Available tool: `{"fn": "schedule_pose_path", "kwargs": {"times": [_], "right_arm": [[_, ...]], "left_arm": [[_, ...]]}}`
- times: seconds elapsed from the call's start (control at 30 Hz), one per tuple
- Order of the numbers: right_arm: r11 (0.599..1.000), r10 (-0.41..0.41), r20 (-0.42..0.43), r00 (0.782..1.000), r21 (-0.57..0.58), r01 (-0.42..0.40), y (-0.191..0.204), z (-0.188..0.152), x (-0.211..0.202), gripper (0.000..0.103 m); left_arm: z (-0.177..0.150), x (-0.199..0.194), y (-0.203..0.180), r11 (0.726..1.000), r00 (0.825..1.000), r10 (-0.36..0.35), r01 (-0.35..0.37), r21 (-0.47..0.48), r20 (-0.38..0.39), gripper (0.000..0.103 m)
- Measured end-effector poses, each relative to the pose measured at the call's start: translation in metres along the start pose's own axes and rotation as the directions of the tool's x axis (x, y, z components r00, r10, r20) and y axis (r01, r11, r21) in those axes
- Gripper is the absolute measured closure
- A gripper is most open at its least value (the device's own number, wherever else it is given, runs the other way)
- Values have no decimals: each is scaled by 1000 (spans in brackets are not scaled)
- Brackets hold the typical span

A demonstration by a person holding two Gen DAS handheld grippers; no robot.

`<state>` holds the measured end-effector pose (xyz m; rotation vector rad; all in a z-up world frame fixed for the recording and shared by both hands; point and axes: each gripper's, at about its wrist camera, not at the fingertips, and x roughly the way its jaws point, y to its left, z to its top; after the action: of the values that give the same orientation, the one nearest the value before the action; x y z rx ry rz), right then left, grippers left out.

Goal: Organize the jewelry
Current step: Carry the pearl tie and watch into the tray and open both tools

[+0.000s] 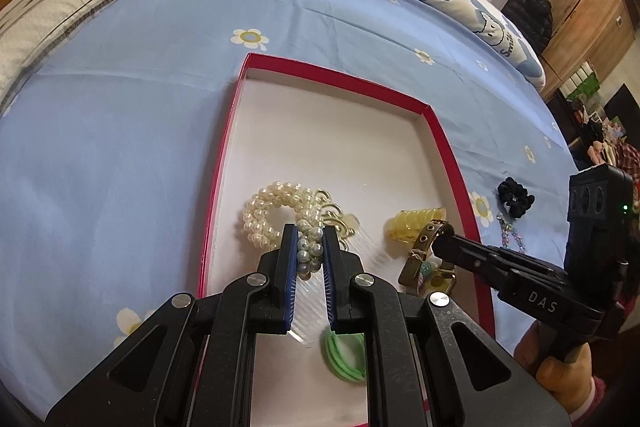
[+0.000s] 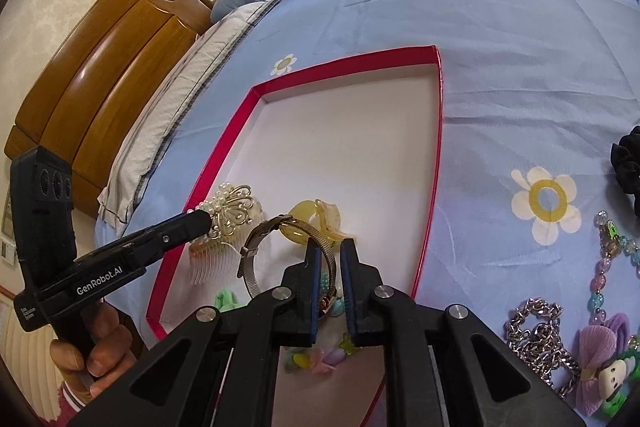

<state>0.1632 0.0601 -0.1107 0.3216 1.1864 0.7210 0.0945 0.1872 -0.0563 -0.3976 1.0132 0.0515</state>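
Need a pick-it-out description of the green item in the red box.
On the blue floral bedsheet lies a shallow red-rimmed box with a white floor. At its near end lies a bundle of thin bright-green hair ties, the only green thing in the box.

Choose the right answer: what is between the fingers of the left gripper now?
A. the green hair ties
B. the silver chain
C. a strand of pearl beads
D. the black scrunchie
C. In the left wrist view the left gripper is closed on a strand of pearl beads above the red-rimmed box; the black scrunchie lies outside the box on the blue sheet.
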Motion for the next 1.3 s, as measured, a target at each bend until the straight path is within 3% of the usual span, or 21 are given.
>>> {"fn": "schedule_pose_path", "kwargs": {"times": [0.33, 0.57, 0.8, 0.97, 1.13, 1.3], "right_arm": [[1000, 11, -10, 1000, 2, -11, 1, 0, 2, 88], [1000, 17, -1, 1000, -14, -17, 6, -2, -4, 72], [1000, 19, 18, 1000, -21, -19, 11, -5, -14, 72], [999, 14, 36, 999, -35, -13, 14, -4, -25, 72], [999, 16, 64, 998, -31, -14, 13, -10, -42, 71], [1000, 14, 99, 995, -20, -12, 6, -18, -65, 68]], "left_arm": [[-2, 3, 0, 1000, 1000, 1, -1, 1, -12, 92], [-3, 0, -1, 1000, 1000, 7, -6, 4, -17, 91], [-5, -7, -3, 1000, 1000, 11, -11, 4, -13, 74], [-8, -8, -7, 1000, 1000, 18, -18, 15, -17, 74], [-10, -14, -11, 1000, 1000, 14, -14, 18, -12, 63], [-12, -18, -16, 1000, 1000, 12, -12, 24, -9, 60]]}}
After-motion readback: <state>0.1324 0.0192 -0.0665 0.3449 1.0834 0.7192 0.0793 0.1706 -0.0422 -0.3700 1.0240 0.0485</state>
